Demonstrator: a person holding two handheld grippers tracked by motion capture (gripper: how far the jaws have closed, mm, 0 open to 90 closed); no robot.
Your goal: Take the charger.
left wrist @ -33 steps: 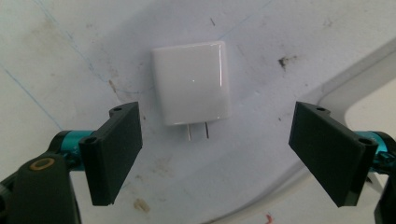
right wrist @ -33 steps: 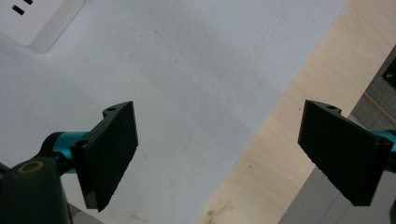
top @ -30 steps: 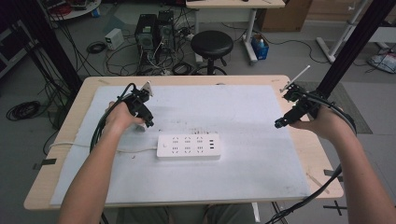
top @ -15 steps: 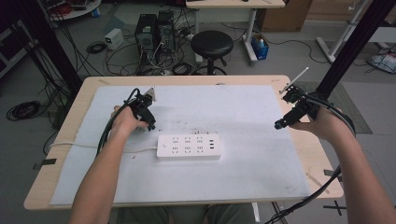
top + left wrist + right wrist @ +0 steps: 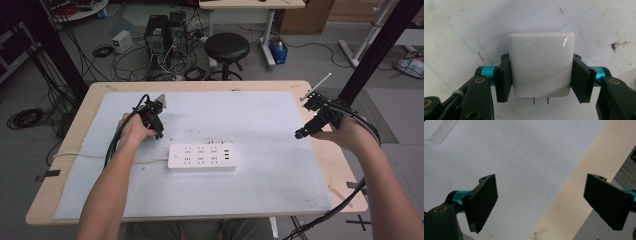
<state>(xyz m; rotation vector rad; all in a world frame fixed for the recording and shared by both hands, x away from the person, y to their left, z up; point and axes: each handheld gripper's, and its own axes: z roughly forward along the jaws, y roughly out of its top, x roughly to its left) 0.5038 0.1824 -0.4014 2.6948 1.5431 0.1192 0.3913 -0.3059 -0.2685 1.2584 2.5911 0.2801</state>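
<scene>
my left gripper (image 5: 541, 75) covering the white plug's (image 5: 541, 65) sides, its prongs (image 5: 541, 100) only peeking out at 6 o'clock

Bare mat (image 5: 280, 185) around the lone power strip (image 5: 202, 156)

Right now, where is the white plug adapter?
The white plug adapter is clamped between the left gripper fingers, prongs toward the camera, above the mat left of centre, just up-left of the power strip.

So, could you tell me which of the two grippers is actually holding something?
The left gripper: its jaws clamp a white plug adapter, while the right gripper is open.
</scene>
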